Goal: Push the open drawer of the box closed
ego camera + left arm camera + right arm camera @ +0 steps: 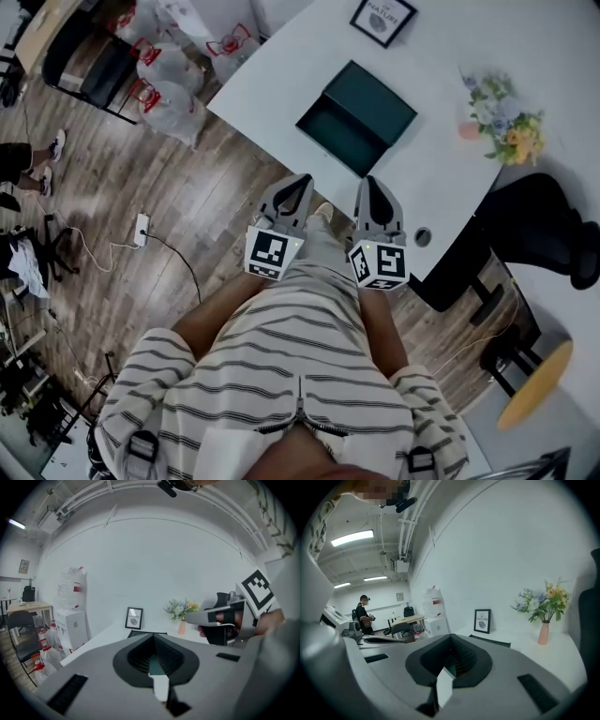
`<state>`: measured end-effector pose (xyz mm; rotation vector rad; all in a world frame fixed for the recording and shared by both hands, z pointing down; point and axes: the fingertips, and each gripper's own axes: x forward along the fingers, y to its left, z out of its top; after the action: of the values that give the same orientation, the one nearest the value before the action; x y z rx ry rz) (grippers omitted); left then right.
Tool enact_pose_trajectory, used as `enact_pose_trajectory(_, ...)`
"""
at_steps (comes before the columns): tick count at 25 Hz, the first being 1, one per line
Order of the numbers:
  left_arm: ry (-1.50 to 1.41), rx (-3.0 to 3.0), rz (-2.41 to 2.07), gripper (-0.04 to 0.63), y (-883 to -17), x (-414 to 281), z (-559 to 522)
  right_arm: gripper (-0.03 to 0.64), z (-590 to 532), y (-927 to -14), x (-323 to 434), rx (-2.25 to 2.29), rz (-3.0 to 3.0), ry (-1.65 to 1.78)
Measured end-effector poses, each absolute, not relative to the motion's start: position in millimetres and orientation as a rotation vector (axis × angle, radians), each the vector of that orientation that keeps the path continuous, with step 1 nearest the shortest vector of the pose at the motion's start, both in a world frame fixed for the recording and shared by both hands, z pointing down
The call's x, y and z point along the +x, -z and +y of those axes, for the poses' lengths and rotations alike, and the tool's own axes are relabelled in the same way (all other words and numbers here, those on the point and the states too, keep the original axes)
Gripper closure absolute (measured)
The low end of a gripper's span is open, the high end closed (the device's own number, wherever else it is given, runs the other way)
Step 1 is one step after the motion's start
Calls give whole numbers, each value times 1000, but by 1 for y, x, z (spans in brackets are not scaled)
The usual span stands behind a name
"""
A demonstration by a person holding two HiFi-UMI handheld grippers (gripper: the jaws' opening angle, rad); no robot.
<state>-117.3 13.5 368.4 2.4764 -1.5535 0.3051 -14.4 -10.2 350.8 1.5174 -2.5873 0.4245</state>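
White table (441, 178), drawer (339, 134) interior dark, indistinct

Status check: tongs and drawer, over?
Both shut and empty: left tongs, right tongs, short of the table. On it, drawer of box open, untouched. Nothing between.

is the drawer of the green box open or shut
Open: the drawer sticks out from the dark green box toward the table edge, its inside exposed.
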Motion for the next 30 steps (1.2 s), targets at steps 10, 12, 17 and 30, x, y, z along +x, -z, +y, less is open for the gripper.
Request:
enact_pose_trajectory(10,-372,2422,-1543,597,-395,-100,-8,606,-35,-378,11,1530,-2530,-520)
enact_pose_trajectory(12,-385,2418,-1534,597,-402,-95,-10,606,-38,-387,16,1529,-2514,-542)
enact_pose_trajectory(17,-422,2413,-1523,597,-420,-84,-17,607,-47,-407,27,1532,-2485,-579)
enact_pose_trajectory(30,-470,2338,-1476,595,-454,-82,-32,607,-79,-431,38,1593,-2413,-726)
